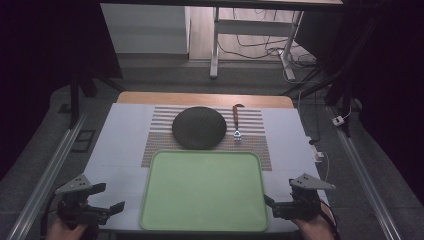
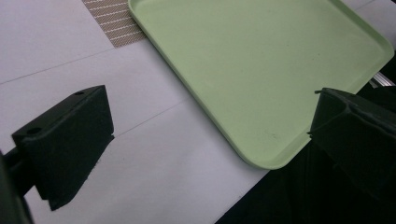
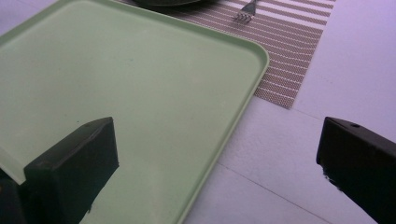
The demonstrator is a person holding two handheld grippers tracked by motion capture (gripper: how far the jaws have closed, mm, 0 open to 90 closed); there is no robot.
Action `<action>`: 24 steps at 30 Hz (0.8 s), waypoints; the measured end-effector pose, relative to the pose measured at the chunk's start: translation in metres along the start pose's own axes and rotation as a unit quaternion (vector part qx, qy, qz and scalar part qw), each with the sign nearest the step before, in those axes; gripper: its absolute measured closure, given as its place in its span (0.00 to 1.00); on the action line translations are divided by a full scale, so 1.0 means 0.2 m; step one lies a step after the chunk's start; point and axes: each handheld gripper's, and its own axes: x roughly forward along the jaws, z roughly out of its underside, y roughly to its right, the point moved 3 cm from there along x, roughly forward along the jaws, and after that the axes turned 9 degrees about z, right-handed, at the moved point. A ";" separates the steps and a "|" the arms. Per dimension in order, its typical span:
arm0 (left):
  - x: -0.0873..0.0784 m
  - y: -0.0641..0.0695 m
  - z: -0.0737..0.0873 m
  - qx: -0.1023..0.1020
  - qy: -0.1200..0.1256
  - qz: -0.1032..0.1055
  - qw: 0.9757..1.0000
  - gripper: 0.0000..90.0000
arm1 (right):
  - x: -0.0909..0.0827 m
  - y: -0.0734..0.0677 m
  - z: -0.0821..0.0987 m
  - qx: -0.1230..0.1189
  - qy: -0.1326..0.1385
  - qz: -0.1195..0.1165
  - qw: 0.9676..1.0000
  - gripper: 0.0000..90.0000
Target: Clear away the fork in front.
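A pale green tray (image 1: pixel 150 200) lies bare at the front middle of the white table, its far edge over a striped brown placemat (image 1: pixel 255 125). On the mat sit a dark round plate (image 1: pixel 199 127) and, right of it, a fork (image 1: pixel 236 122) with a brown handle. My left gripper (image 1: pixel 111 197) hovers open at the tray's front left corner (image 2: pixel 261 161). My right gripper (image 1: pixel 270 202) hovers open at the tray's front right edge (image 3: pixel 243 93), jaws wide with nothing between them. The fork's tines (image 3: pixel 243 16) show at the top of the right gripper view.
The white table surface (image 1: pixel 120 140) has bare strips left and right of the tray. Metal rails (image 1: pixel 47 170) run along both sides below the table. Beyond the table stand a desk frame (image 1: pixel 215 45) and loose cables (image 1: pixel 305 65) on the floor.
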 end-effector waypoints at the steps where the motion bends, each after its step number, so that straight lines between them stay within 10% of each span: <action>1: 0.00 0.00 0.00 0.000 0.000 0.000 1.000 0.00 | 0.01 0.00 0.00 0.000 -0.003 -0.002 1.000 0.00; 24: 0.00 0.00 0.00 -0.002 -0.003 -0.001 1.000 0.00 | 0.24 0.01 -0.14 0.007 -0.036 -0.024 0.999 0.00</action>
